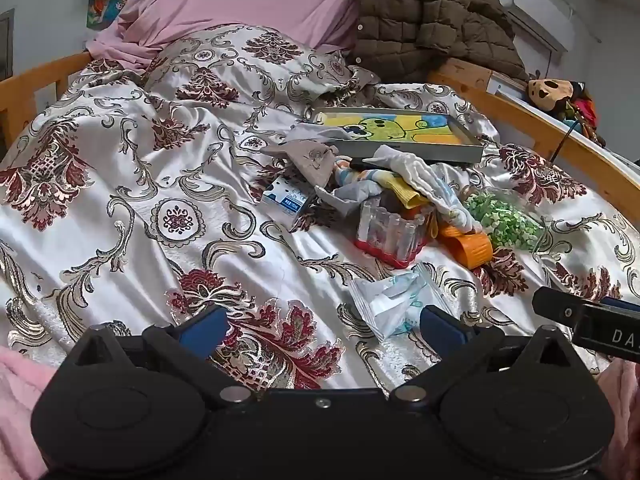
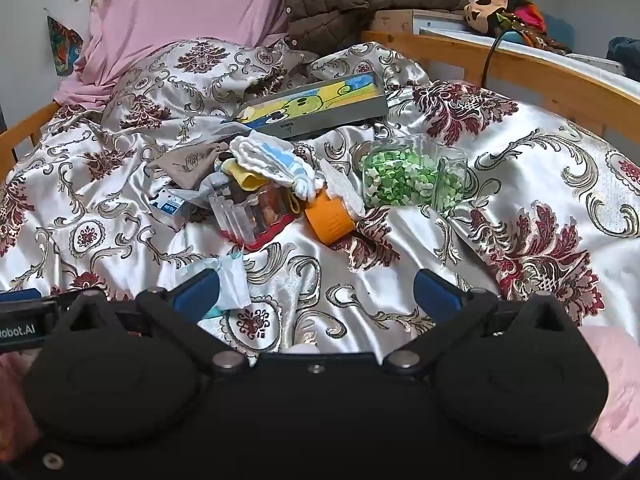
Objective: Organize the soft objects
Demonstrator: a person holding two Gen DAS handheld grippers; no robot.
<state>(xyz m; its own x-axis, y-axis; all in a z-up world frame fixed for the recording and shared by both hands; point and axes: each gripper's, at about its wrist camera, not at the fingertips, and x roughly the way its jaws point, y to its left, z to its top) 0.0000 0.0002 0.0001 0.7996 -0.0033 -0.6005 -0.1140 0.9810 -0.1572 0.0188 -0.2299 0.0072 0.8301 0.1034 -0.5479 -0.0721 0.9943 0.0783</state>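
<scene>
Both grippers are hovering wide apart, holding nothing. The sock pile (image 1: 400, 184) is lying at 12 o'clock from the left gripper (image 1: 322, 326), 11 o'clock from the right gripper (image 2: 316, 288). Left is looking nearer.

Even, soft daylight; faint sheen on the satin bedspread (image 1: 120, 200). Shadows weak. Strong fisheye bending at edges; centre sharp, corners smeared.

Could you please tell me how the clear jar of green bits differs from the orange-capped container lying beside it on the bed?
The clear jar is larger and see-through, showing green and white pieces, while the orange-capped container is smaller, its body partly hidden under the pile of cloths. The jar lies apart from the pile; the container touches it. Both lie on their sides on the bedspread.
</scene>
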